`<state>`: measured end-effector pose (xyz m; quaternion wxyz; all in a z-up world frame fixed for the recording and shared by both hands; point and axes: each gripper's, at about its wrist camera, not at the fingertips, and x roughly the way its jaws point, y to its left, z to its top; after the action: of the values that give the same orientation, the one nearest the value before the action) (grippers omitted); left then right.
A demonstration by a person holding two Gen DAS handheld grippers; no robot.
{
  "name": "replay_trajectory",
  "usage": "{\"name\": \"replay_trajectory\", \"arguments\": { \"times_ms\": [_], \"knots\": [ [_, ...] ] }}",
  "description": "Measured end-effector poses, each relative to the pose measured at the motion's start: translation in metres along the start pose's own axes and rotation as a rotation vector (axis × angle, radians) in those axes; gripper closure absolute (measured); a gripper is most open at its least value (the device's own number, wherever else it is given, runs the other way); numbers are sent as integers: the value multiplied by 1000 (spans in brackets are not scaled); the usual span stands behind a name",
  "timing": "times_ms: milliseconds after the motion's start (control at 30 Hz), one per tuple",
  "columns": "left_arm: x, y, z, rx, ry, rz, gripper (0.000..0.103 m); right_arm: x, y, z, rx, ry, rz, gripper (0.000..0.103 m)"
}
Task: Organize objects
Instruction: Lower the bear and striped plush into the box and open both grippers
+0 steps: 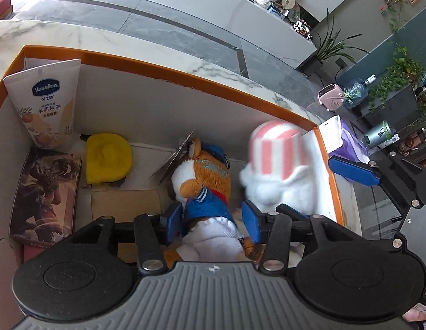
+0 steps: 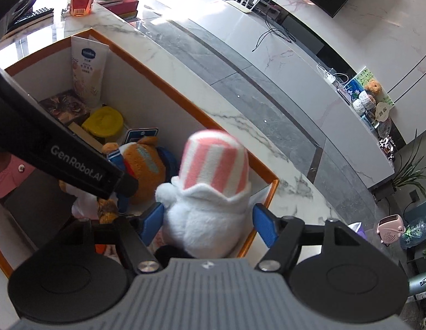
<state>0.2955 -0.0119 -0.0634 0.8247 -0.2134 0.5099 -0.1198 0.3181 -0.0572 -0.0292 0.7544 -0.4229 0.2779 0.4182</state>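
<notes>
Left wrist view: your left gripper [image 1: 213, 224] straddles the orange plush fox in blue jacket [image 1: 204, 181], jaws apart; right gripper [image 2: 209, 224] likewise loose around the white plush with pink-striped hat [image 2: 207, 206].

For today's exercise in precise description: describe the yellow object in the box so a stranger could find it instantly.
Start at the orange-rimmed box on the marble counter. At its far end a Vaseline tube leans in the corner; the yellow plush pad lies beside its base. It alone is plain yellow, flat and rounded, unlike the orange plush tiger.
</notes>
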Motion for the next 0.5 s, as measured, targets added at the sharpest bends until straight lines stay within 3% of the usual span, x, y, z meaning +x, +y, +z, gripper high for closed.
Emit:
{"name": "replay_trajectory", "arguments": {
  "times_ms": [67,167,300,333,400,500],
  "knots": [
    [-10,-5,3,44,-6,11,46,-5,-5,3,3,-4,4,30],
    [-24,-9,2,108,-18,35,66,-17,-16,5,49,-31,26,32],
    [-20,-12,-6,142,2,34,83,-15,-23,6,106,-36,60,65],
    [-16,-13,-6,154,1,54,85,-10,-22,6,110,-33,52,68],
    [-11,-16,-9,174,-4,85,86,3,-20,5,134,-1,62,87],
    [-4,-14,-13,186,6,83,87,17,-18,-1,176,32,93,92]
  ]
}}
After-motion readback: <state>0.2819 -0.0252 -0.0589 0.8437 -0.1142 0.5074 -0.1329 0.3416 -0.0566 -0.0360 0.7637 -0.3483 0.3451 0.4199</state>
